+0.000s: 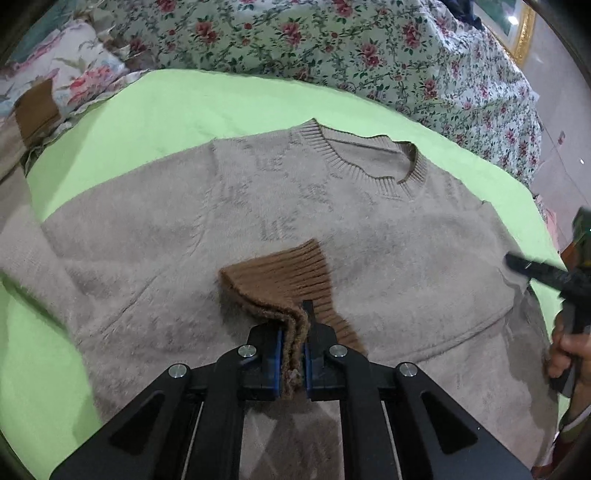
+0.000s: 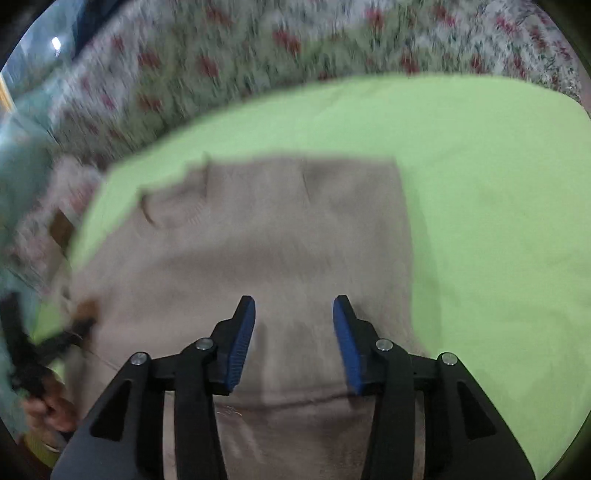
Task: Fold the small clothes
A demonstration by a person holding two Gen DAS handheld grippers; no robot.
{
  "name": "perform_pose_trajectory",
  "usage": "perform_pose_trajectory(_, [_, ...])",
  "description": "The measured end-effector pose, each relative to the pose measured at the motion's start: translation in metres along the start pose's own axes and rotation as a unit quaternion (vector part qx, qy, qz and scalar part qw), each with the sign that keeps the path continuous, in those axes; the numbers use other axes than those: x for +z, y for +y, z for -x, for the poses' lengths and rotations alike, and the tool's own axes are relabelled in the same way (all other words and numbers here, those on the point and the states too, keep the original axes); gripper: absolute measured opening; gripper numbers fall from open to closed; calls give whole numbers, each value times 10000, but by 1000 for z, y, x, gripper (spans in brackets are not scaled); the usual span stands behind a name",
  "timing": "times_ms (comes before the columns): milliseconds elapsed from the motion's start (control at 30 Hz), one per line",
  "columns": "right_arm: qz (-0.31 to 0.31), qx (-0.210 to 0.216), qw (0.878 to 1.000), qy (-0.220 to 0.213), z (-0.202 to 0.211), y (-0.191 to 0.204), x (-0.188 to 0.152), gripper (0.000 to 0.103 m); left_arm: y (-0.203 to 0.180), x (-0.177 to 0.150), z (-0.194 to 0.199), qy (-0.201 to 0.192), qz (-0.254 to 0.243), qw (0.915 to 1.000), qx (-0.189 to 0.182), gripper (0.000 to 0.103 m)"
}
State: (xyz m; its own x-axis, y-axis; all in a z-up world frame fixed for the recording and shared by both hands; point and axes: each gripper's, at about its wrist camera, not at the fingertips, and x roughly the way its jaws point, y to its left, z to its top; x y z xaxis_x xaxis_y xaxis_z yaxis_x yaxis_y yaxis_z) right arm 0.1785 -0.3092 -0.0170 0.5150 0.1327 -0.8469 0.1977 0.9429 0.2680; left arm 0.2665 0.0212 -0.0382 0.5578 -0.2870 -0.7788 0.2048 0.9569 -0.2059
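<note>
A beige knit sweater (image 1: 221, 221) lies flat on a light green cloth (image 1: 147, 110), its ribbed collar (image 1: 373, 162) at the far side. My left gripper (image 1: 293, 347) is shut on the sleeve's brown ribbed cuff (image 1: 280, 277) and holds it over the sweater's middle. In the right wrist view, which is blurred, my right gripper (image 2: 294, 332) is open and empty above the sweater's right part (image 2: 277, 240). The right gripper also shows at the right edge of the left wrist view (image 1: 546, 273).
A floral bedspread (image 1: 332, 44) lies beyond the green cloth (image 2: 498, 221). A brown patch (image 1: 35, 107) sits at the far left. The person's hand (image 1: 569, 347) holds the right gripper. A gold picture frame (image 1: 524, 33) is at the far right.
</note>
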Motion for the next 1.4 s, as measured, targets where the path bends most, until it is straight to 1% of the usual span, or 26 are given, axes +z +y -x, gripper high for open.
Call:
perform_pose_trajectory(33, [-82,-108,9999,47,-3,-6,-3,44,4,-3,4,-2,26,10000,26,10])
perform_pose_trajectory(100, [-394,92,9992,-72,8,-15,-6,44,15,-12,17,-20,77,9999,128,10])
perform_pose_trajectory(133, [-467,72,9988,-133,16,-17,-7,44,21,-15,23,-36,118,9998,181,10])
perform_pose_trajectory(200, [-438,-18,9985,-314,35,-12,-12,47,40,-21,44,-142,313,9992,226,10])
perform_pose_trajectory(267, [-443,268,9976,-458,53,-9,-19,54,58,-24,64,-326,502,9978,270,10])
perform_pose_trajectory(333, [-455,510,9964,-507,64,1,-29,57,80,-24,81,-472,730,9954,403,12])
perform_pose_trajectory(400, [-417,698,9956,-464,68,14,-39,58,101,-22,93,-603,917,9922,590,15])
perform_pose_trajectory(433, [-413,815,9949,-416,69,19,-45,58,115,-20,98,-636,1006,9900,763,17])
perform_pose_trajectory(500, [-471,1066,9928,-268,69,28,-63,58,135,-14,103,-671,1121,9865,986,18])
perform_pose_trajectory(533, [-489,1146,9920,-205,67,32,-69,58,143,-11,105,-690,1164,9850,1073,23])
perform_pose_trajectory(567, [-483,1218,9913,-128,66,36,-76,58,152,-6,107,-716,1225,9827,1187,33])
perform_pose_trajectory(600, [-456,1249,9911,-66,66,41,-83,58,162,0,108,-756,1287,9802,1304,38])
perform_pose_trajectory(667, [-424,1270,9910,-2,67,46,-92,58,183,15,111,-888,1345,9740,1593,56])
perform_pose_trajectory(800, [-415,1317,9903,165,65,53,-104,59,218,50,104,-1003,1326,9650,2026,72])
perform_pose_trajectory(833, [-444,1342,9898,196,64,53,-105,59,225,61,99,-1000,1285,9646,2076,81])
perform_pose_trajectory(867, [-474,1357,9894,224,63,53,-106,59,233,70,93,-963,1251,9642,2131,84])
perform_pose_trajectory(933, [-495,1343,9893,267,60,53,-108,59,248,87,77,-817,1251,9617,2297,84])
perform_pose_trajectory(1000, [-522,1361,9888,318,57,54,-108,59,264,102,61,-636,1344,9616,2308,84])
perform_pose_trajectory(1033, [-522,1376,9885,354,54,55,-108,59,271,107,55,-599,1392,9603,2344,83])
perform_pose_trajectory(1100, [-516,1363,9886,378,50,56,-109,59,277,115,48,-603,1426,9614,2273,64])
perform_pose_trajectory(1133, [-512,1366,9885,396,48,56,-109,59,278,119,46,-585,1420,9644,2154,32])
perform_pose_trajectory(1167, [-513,1374,9883,414,46,57,-110,59,280,121,43,-522,1432,9680,1995,8])
perform_pose_trajectory(1200, [-513,1385,9881,435,44,58,-110,59,279,122,43,-505,1460,9711,1820,9])
perform_pose_trajectory(1233, [-505,1382,9881,444,44,59,-111,58,276,121,45,-564,1449,9718,1772,9])
perform_pose_trajectory(1300, [-457,1393,9883,423,44,63,-112,59,259,116,55,-727,1346,9744,1646,8])
perform_pose_trajectory(1400, [-398,1459,9879,338,50,68,-112,59,230,103,76,-986,1251,9795,1232,8])
